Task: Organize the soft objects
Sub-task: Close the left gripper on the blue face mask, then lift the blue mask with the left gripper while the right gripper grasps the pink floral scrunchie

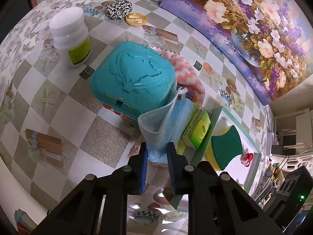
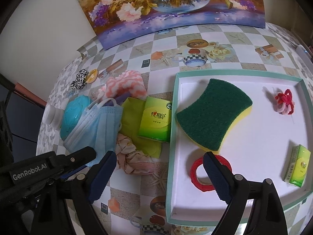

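The left claw pinches the blue mask, probably lifted; next it goes into the tray. The right claw is open, holding nothing.

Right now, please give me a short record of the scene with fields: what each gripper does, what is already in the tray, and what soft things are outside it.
left gripper: jaws shut on blue face mask
right gripper: jaws open, empty, above the tray's left wall
tray: holds green-yellow sponge, red ring, red-white pipe-cleaner knot, small tissue pack
outside tray: pink-white zigzag cloth, beige cloth, black-white scrunchie, green tissue pack
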Tool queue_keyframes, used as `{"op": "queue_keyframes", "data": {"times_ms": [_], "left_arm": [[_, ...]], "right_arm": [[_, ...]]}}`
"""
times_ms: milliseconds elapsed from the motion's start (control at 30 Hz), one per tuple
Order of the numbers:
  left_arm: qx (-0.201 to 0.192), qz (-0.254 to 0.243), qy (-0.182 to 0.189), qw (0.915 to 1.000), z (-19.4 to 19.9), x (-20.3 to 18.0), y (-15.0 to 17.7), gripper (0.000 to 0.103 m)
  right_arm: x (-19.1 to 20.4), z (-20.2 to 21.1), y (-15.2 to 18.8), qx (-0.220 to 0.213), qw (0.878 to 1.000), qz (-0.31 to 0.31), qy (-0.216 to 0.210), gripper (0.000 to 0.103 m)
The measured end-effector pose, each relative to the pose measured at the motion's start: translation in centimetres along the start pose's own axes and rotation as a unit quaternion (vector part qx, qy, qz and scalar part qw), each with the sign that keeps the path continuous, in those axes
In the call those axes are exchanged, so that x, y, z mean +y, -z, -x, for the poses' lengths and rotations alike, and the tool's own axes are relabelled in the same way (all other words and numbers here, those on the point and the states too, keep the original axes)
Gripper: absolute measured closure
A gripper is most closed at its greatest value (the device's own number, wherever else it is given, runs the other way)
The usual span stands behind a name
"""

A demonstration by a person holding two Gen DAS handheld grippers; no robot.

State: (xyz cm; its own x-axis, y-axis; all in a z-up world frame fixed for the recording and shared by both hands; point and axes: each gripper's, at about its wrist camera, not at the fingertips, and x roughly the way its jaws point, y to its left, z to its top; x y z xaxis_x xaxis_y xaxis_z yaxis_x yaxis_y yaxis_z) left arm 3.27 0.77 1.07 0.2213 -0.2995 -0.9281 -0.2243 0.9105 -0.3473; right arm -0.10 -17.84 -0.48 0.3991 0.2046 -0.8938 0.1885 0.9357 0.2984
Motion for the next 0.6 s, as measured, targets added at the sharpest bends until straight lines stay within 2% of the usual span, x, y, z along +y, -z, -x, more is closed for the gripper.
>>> {"op": "queue_keyframes", "data": {"times_ms": [233,333,600], "left_arm": [[0.004,0.006,0.001,1.0000,-0.21,0.08,0.00,0.083],[-0.001,0.000,0.005,1.0000,-0.06,-0.16,0.07,0.094],[-0.015,-0.011,0.011,0.9998,0.58,-0.71,0.16,0.099]], "right_arm": [[-0.07,0.03,-0.03,0.000,1.000,0.000,0.000,0.011],[-0.03,0.03,-0.01,0.000,1.000,-0.001,0.000,0.011],[-0.43,0.21,-0.14,-0.002,1.000,-0.006,-0.005,0.012]]}}
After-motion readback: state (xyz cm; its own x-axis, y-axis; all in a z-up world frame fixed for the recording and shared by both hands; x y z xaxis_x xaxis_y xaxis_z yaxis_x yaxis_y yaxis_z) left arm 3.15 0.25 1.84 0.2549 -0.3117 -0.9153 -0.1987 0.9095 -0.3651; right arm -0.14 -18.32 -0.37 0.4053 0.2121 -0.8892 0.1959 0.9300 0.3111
